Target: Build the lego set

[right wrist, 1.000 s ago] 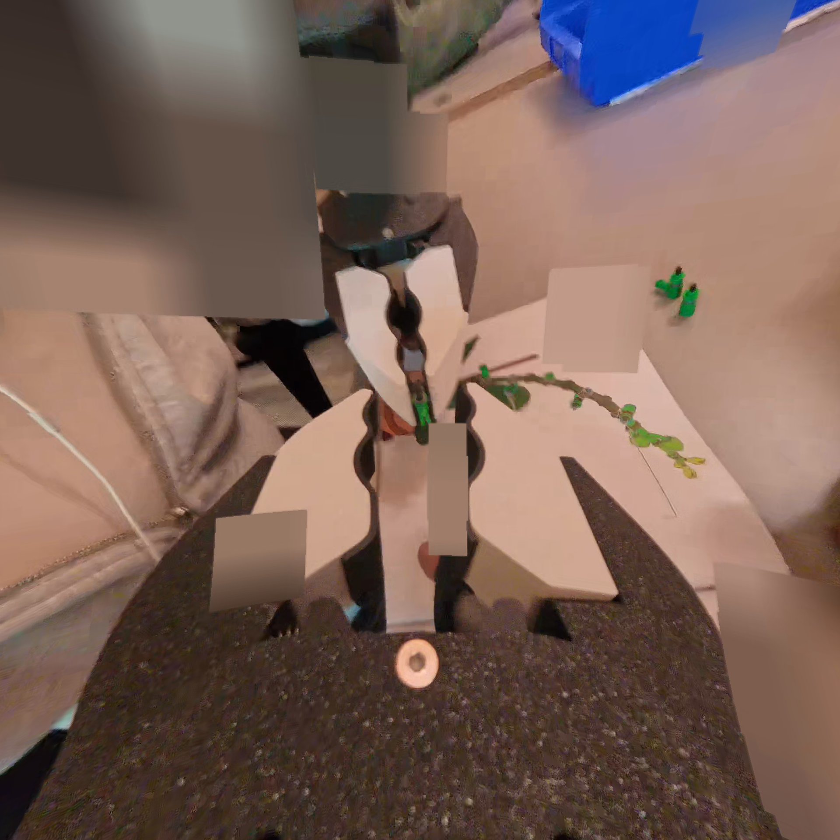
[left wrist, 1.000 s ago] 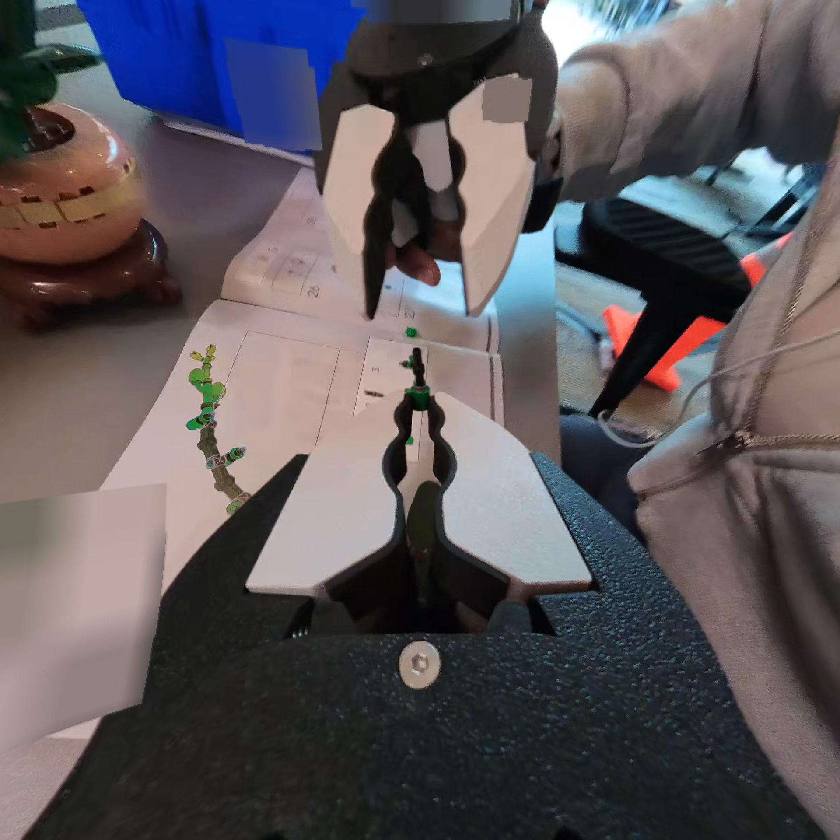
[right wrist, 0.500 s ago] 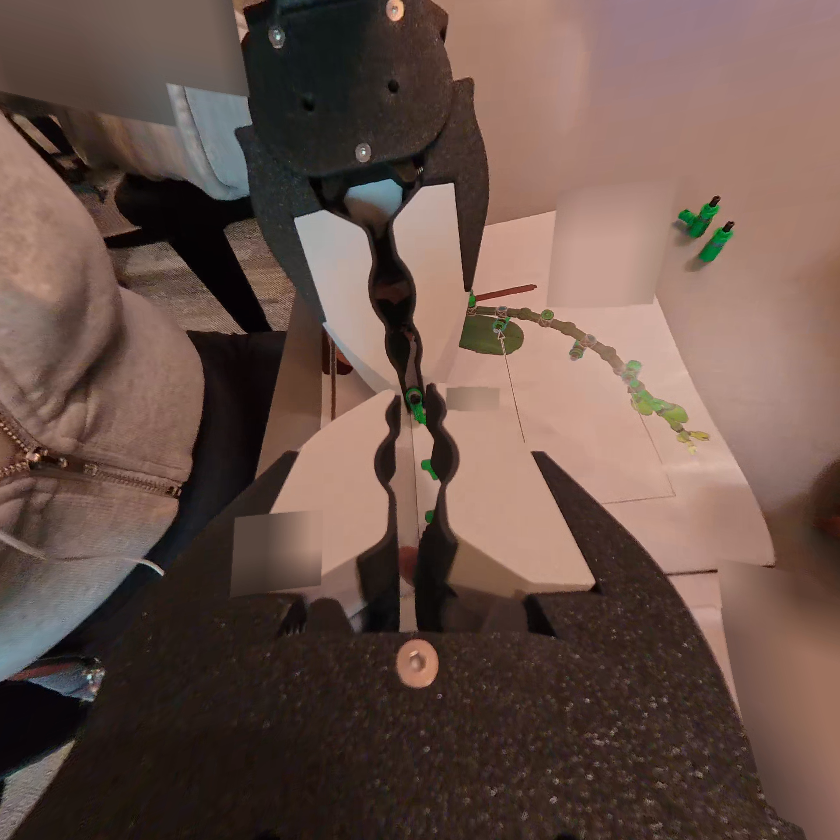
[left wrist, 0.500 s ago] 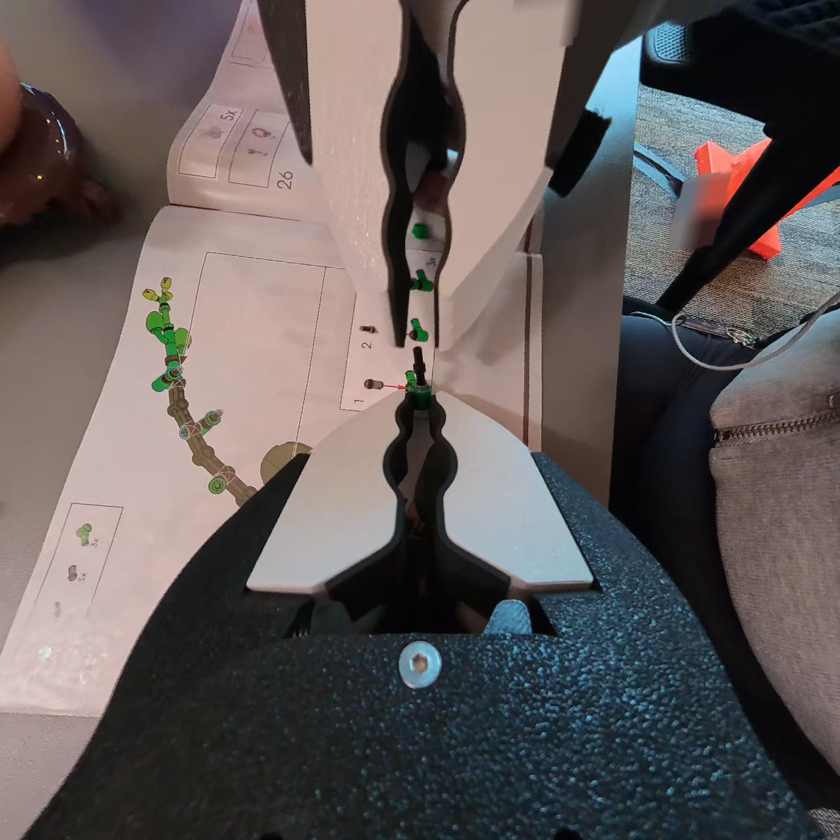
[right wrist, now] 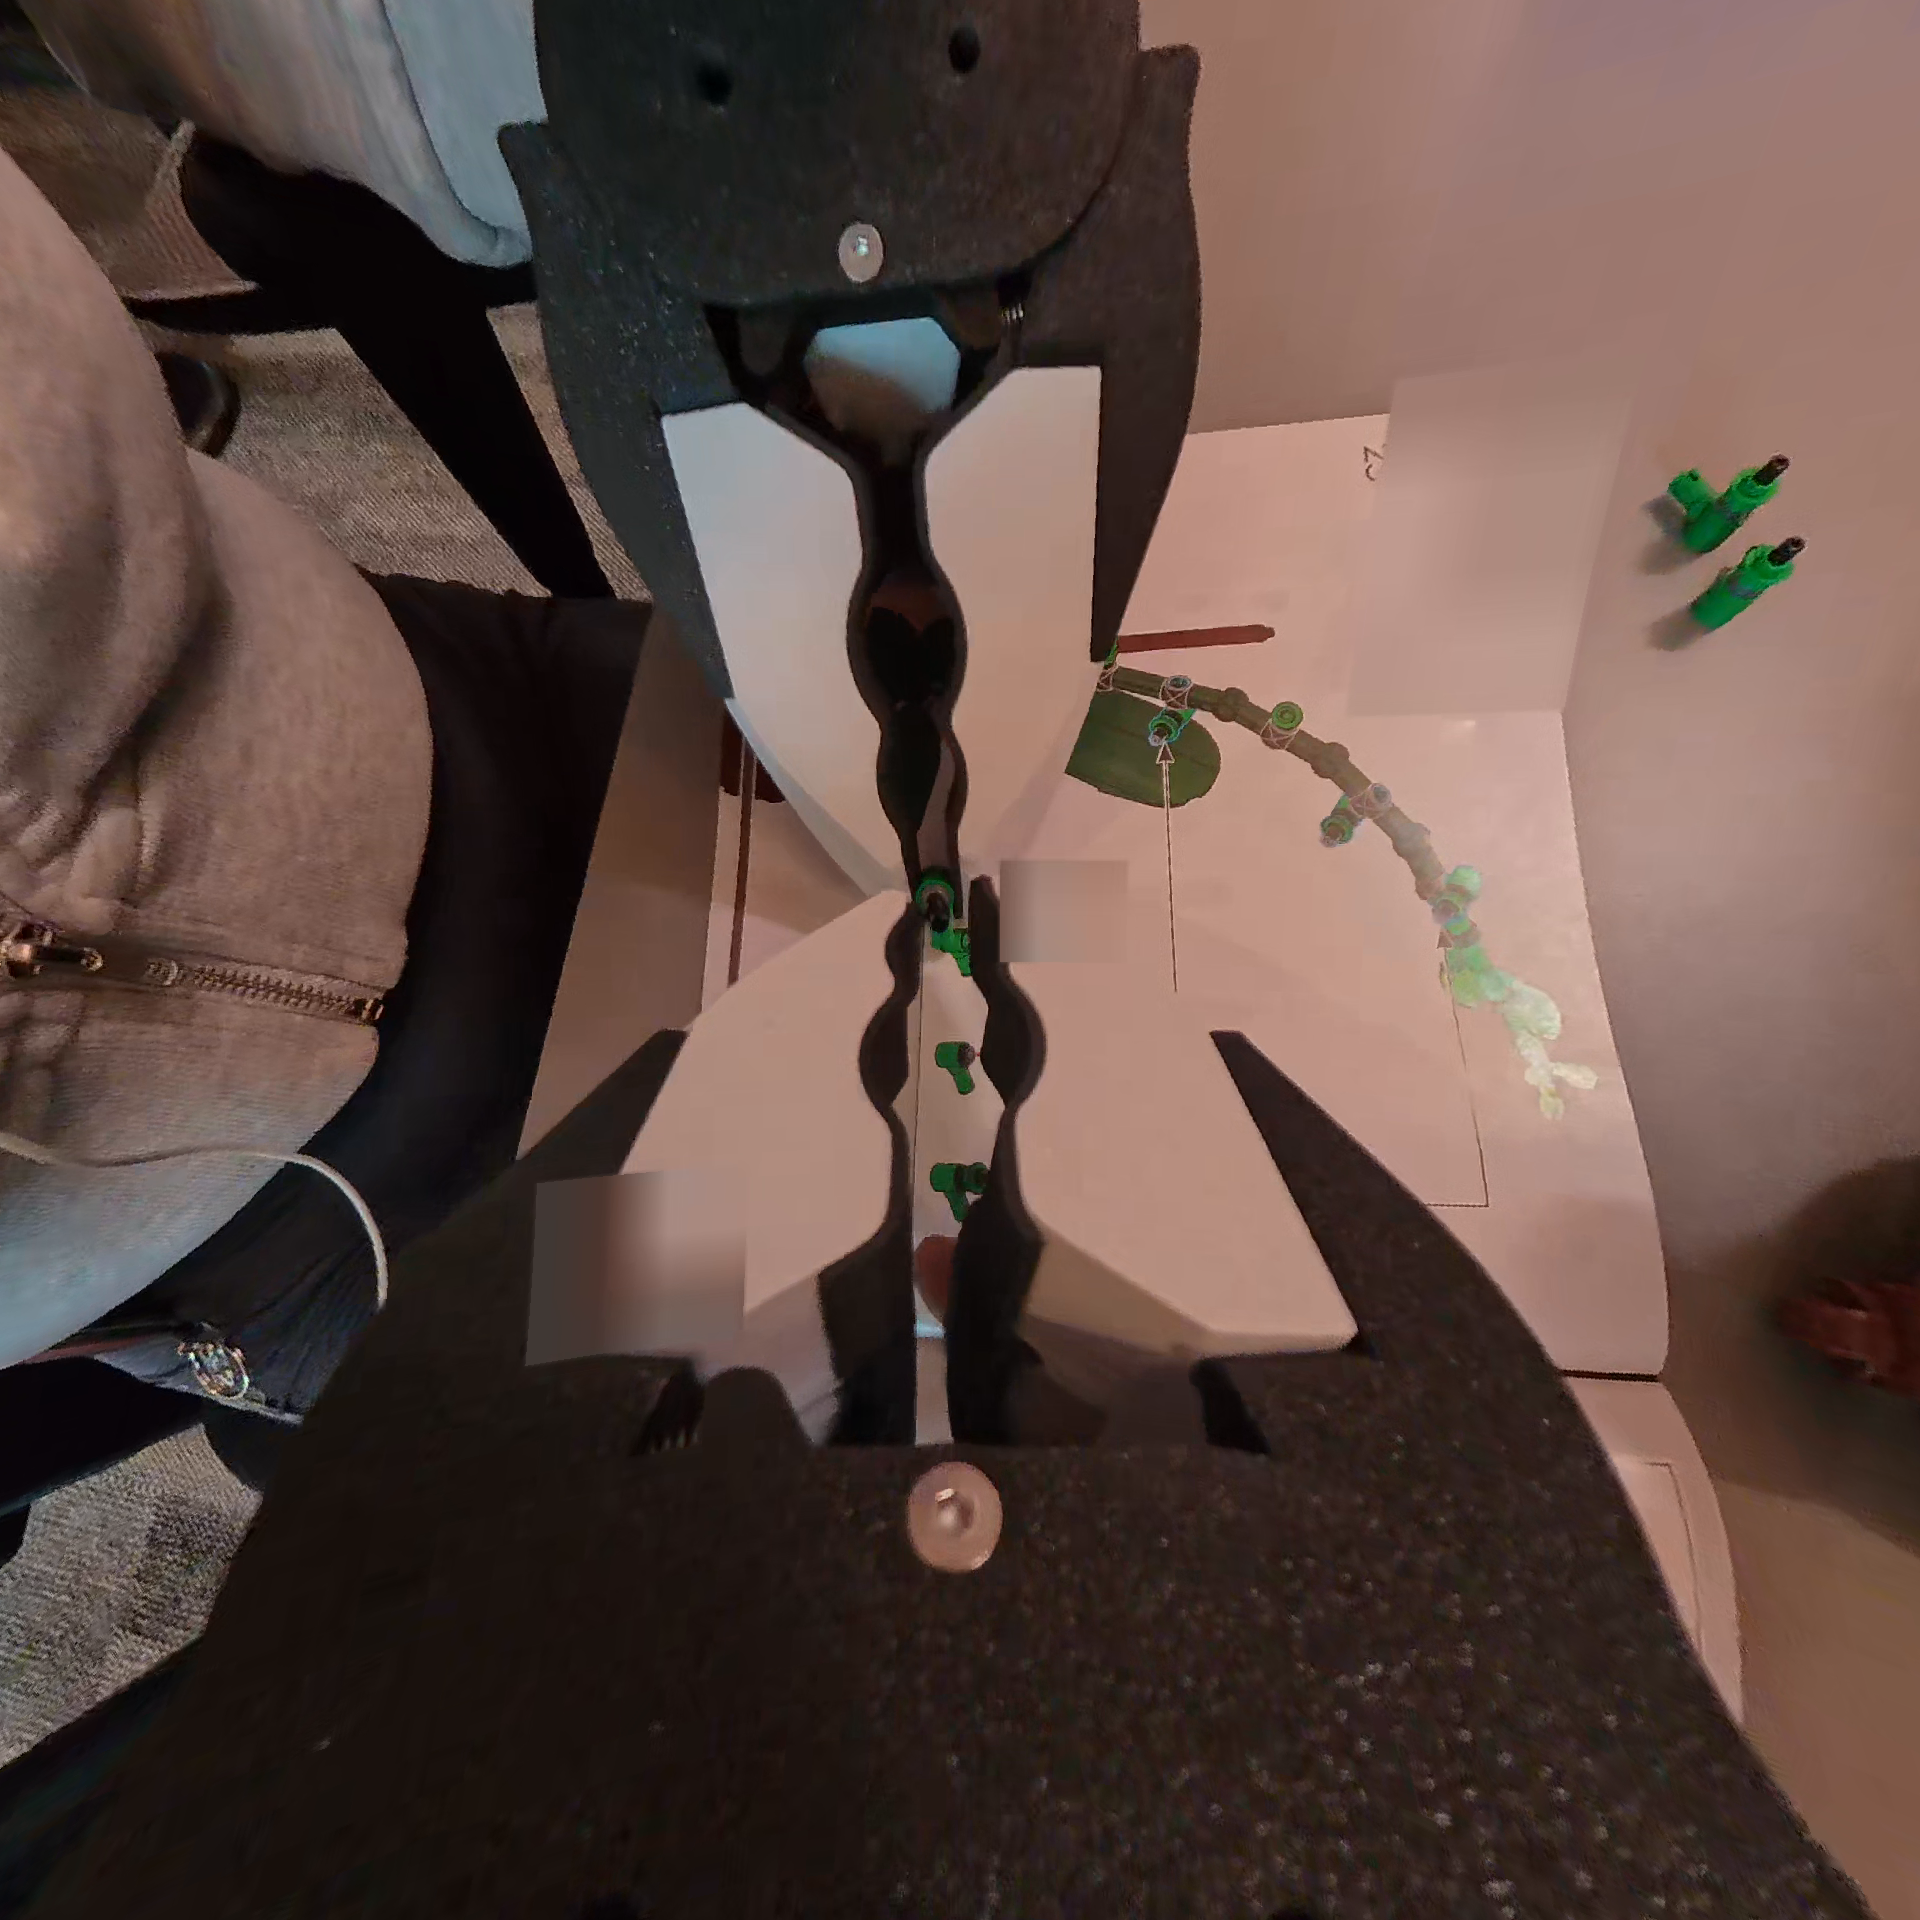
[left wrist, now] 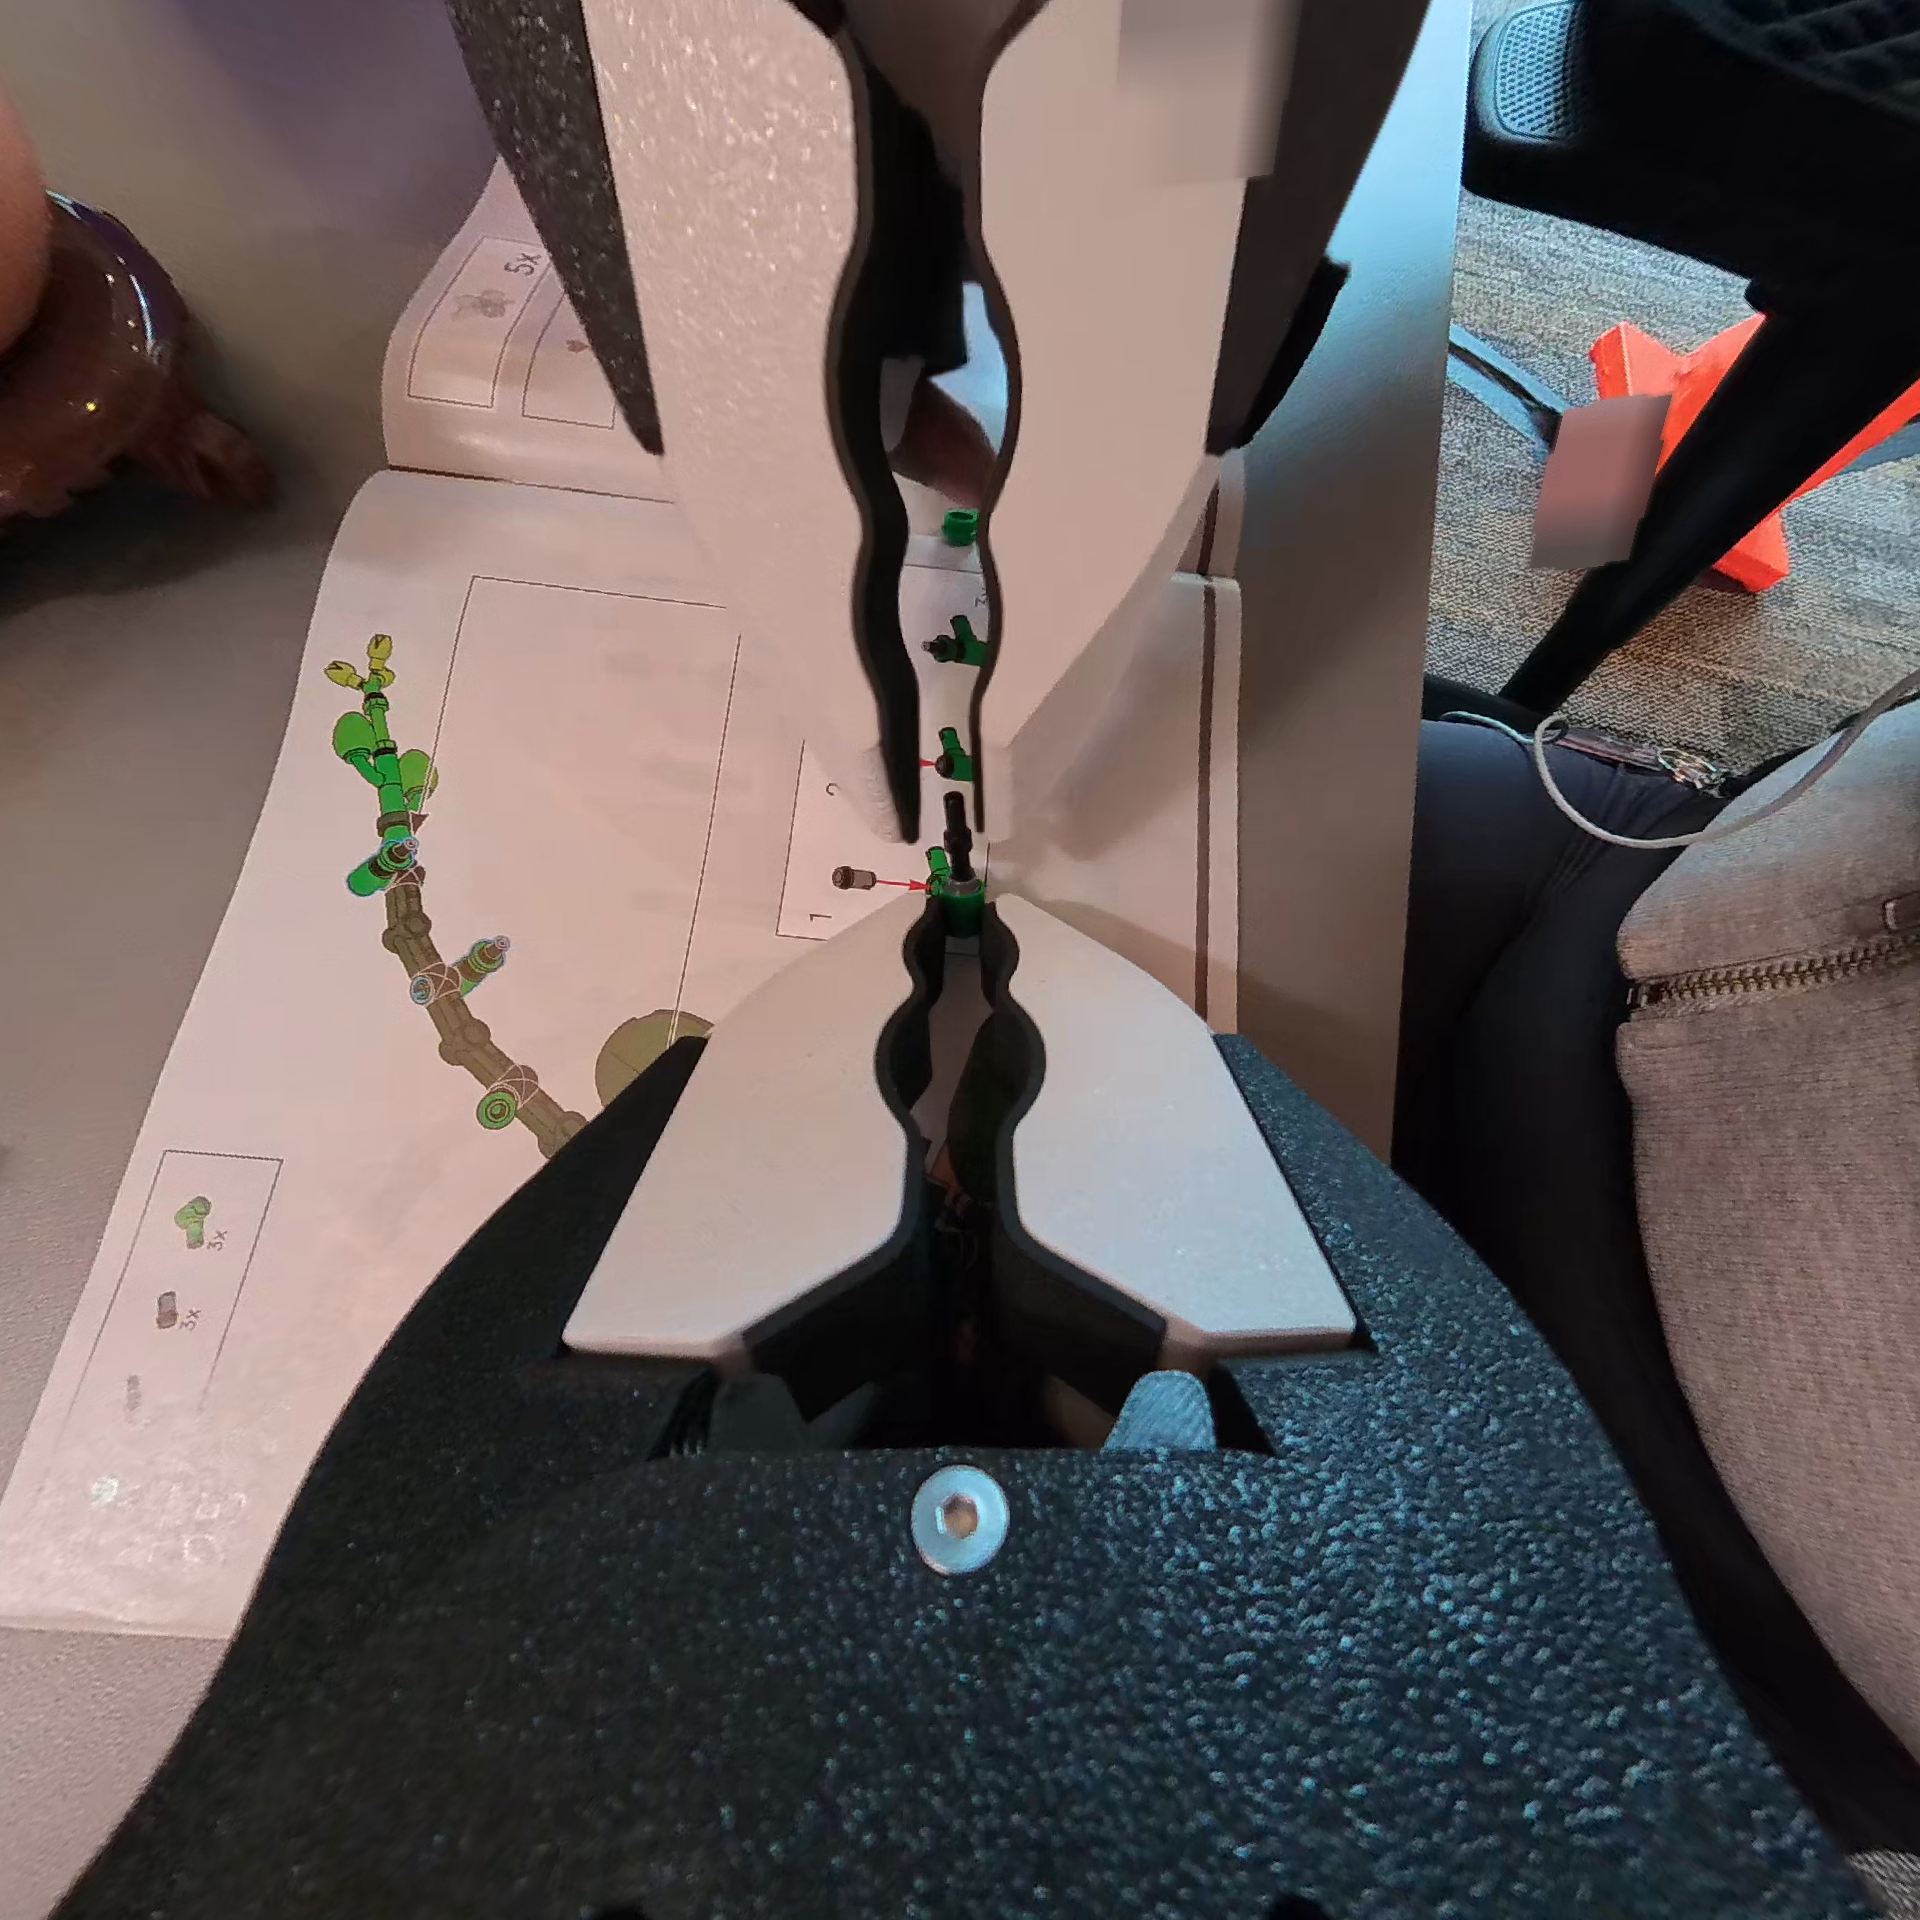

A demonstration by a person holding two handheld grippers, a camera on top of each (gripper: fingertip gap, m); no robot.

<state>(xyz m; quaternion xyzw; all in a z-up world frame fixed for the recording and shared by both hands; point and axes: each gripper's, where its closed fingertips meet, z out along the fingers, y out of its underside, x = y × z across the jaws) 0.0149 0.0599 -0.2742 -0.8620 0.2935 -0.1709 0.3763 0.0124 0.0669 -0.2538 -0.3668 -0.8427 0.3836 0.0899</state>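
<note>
My left gripper [left wrist: 957, 923] is shut on a small green plastic piece [left wrist: 958, 902]. A thin black pin [left wrist: 955, 826] sticks out of that piece's front. My right gripper [left wrist: 948, 829] faces it tip to tip from above. Its jaws are narrow and the pin's end stands between its fingertips [left wrist: 902, 810], with a gap on the pin's left side. In the right wrist view the pin [right wrist: 937, 912] sits at my right gripper's [right wrist: 941, 923] tips, and the green piece [right wrist: 931, 888] is pinched in the left gripper's tips. Nothing else shows between the right fingers.
An open instruction booklet [left wrist: 582, 831] with a printed green branch lies on the table under both grippers. Two more green pieces with black pins [right wrist: 1725, 499] [right wrist: 1745, 587] lie beyond it. A brown pot stand [left wrist: 104, 364] is at far left. A person's grey jacket [left wrist: 1766, 1039] is beside the table edge. My two grippers' fingertips are within a few centimetres of each other.
The two grippers came together tip to tip over the booklet. My right gripper's jaws narrowed from wide open to a small gap around the pin. The left grasp held.
</note>
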